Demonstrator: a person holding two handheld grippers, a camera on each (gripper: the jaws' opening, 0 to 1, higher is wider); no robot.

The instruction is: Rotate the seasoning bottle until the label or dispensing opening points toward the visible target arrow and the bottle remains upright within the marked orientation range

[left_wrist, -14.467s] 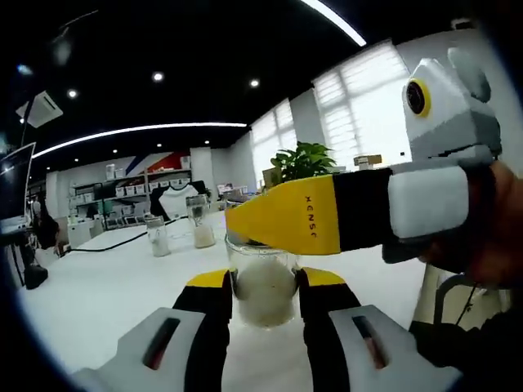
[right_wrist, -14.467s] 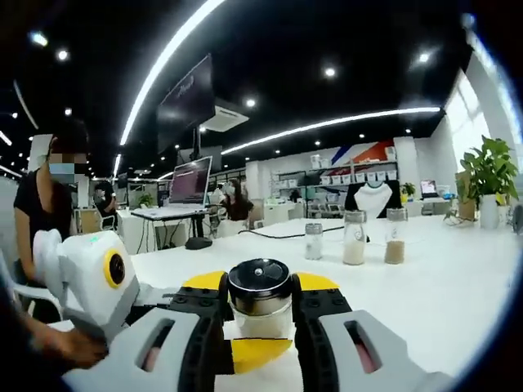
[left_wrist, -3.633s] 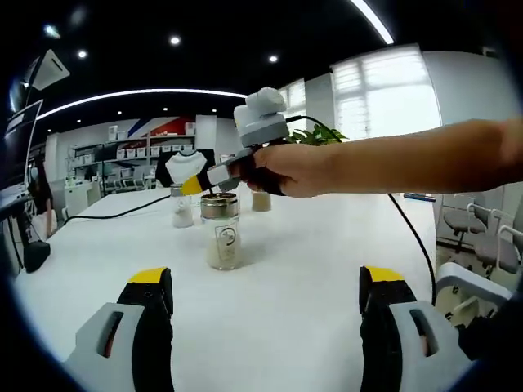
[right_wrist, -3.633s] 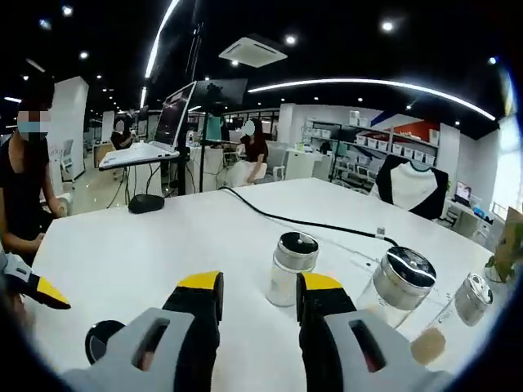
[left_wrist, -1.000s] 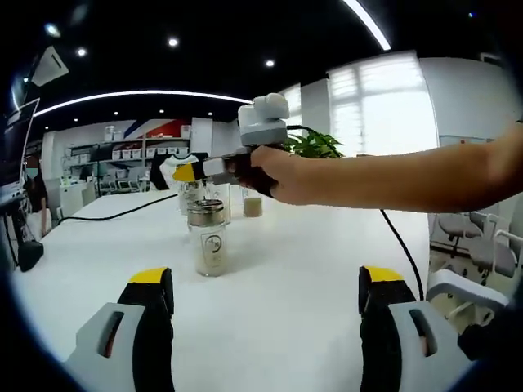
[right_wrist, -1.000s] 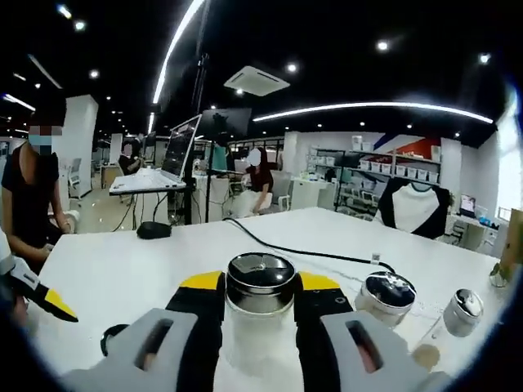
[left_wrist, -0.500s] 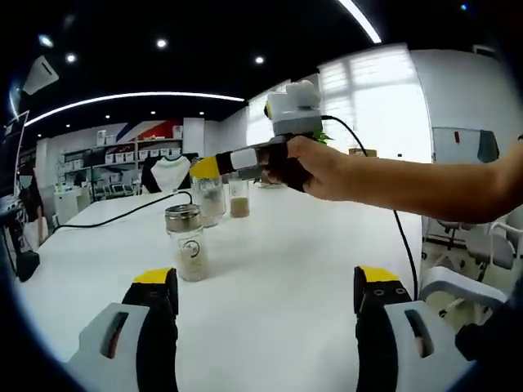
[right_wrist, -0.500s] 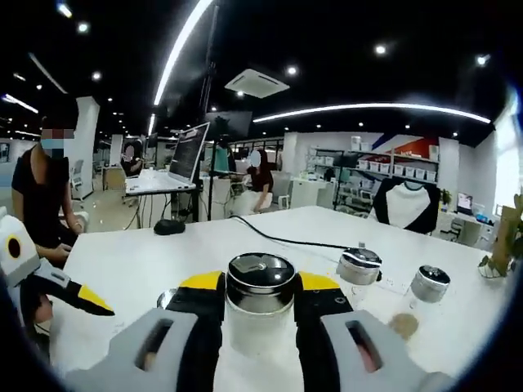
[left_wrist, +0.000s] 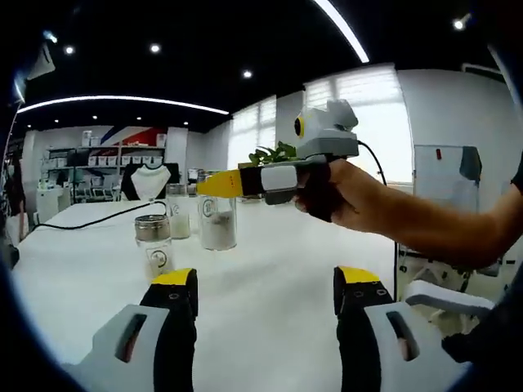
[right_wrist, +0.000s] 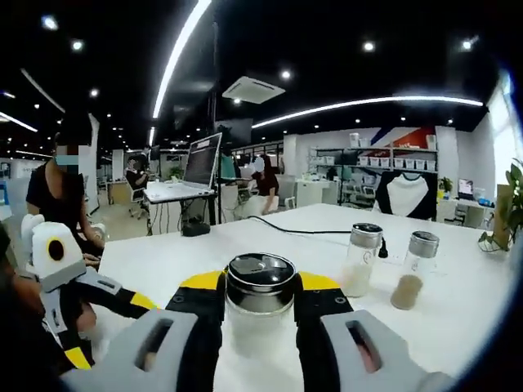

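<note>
My right gripper (right_wrist: 260, 287) is shut on a glass seasoning bottle (right_wrist: 260, 314) with a steel lid and white powder inside. In the left gripper view this bottle (left_wrist: 216, 222) sits upright between the right gripper's (left_wrist: 214, 186) yellow jaws, held out by a person's hand. I cannot tell if its base touches the white table (left_wrist: 278, 257). My left gripper (left_wrist: 265, 278) is open with nothing between its jaws. It shows at the lower left of the right gripper view as the left gripper (right_wrist: 110, 331). A smaller labelled bottle (left_wrist: 154, 247) stands on the table left of the held one.
Two more bottles stand ahead on the table, one with white powder (right_wrist: 362, 258) and one with brown powder (right_wrist: 413, 267). A black cable (right_wrist: 302, 231) crosses the far side. A person (right_wrist: 59, 200) sits at the left near a monitor (right_wrist: 201, 163). A plant (left_wrist: 270, 153) stands behind.
Both views have swung round. The right gripper stays shut on the bottle and now sits nearer the left gripper. The left jaws stand a little closer together, still open.
</note>
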